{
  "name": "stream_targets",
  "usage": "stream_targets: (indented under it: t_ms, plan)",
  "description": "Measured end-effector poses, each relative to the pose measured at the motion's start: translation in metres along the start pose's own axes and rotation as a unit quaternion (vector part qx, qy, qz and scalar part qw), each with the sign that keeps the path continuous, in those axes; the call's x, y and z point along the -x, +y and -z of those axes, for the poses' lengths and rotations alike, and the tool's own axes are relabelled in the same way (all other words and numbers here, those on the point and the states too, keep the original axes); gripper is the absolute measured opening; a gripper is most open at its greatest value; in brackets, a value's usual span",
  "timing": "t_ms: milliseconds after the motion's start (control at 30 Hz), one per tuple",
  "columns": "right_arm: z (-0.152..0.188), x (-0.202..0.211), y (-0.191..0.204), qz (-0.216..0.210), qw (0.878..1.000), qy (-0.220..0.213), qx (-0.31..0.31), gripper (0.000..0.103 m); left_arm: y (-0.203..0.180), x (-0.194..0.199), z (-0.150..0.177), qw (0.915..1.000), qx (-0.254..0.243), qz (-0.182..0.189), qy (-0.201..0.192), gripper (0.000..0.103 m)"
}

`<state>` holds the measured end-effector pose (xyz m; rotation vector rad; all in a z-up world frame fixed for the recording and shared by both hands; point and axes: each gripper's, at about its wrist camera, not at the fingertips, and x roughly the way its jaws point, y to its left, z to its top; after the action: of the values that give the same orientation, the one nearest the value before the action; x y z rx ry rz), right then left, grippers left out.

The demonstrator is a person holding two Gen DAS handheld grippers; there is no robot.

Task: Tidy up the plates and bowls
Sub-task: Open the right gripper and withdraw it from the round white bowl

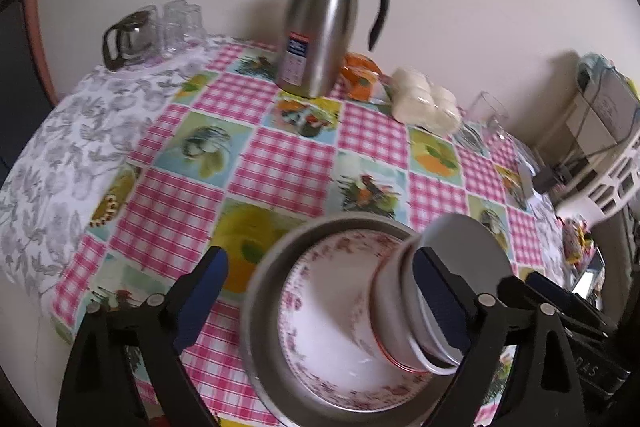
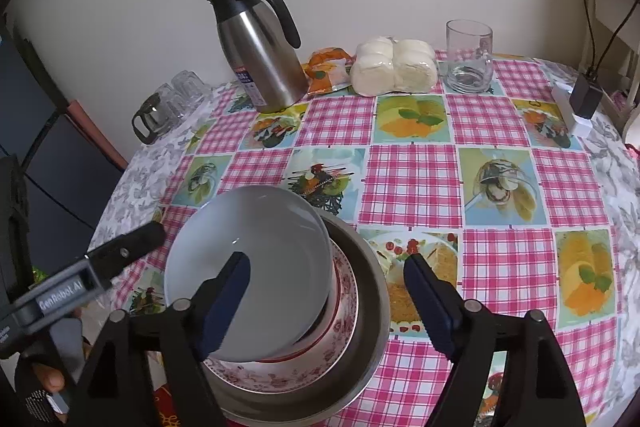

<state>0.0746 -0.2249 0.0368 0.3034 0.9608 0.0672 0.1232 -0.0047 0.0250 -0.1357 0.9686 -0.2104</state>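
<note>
Both tongs apart: left gripper [image 1: 320,311], right gripper [image 2: 326,303]. White bowl [image 2: 256,267] tilted in stack near table's front edge; glazed, slippery, fragile; pinch rim.

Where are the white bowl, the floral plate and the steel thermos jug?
white bowl [image 2: 256,267]: right wrist view, on its inner wall.
floral plate [image 1: 320,323]: left wrist view, on its white centre.
steel thermos jug [image 2: 260,55]: right wrist view, on its steel body.

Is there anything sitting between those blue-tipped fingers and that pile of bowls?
Nothing visible does. The stack, a white bowl leaning in a floral bowl inside a metal bowl, lies right under both open grippers. The right gripper straddles the white bowl's rim, and the left gripper spans the stack.
</note>
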Motion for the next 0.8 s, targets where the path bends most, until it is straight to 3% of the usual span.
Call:
stream_targets:
  t_ms: [67,167,800]
  plan:
    - [-0.0003,-0.0001,-0.0004,0.002,1.0,-0.001,0.001,0.087,0.0009,0.0004,0.0002,0.9999,-0.001,-0.011,-0.004,0.097]
    - [-0.0002,-0.0003,-0.0001,0.008,1.0,-0.003,0.001,0.102,0.0015,-0.0004,0.0001,0.9996,-0.006,-0.026,-0.006,0.098]
    - [0.0024,0.0017,-0.0026,0.024,1.0,-0.004,-0.002,0.103,-0.0075,0.0018,0.0004,0.9971,-0.024,-0.072,-0.008,0.099]
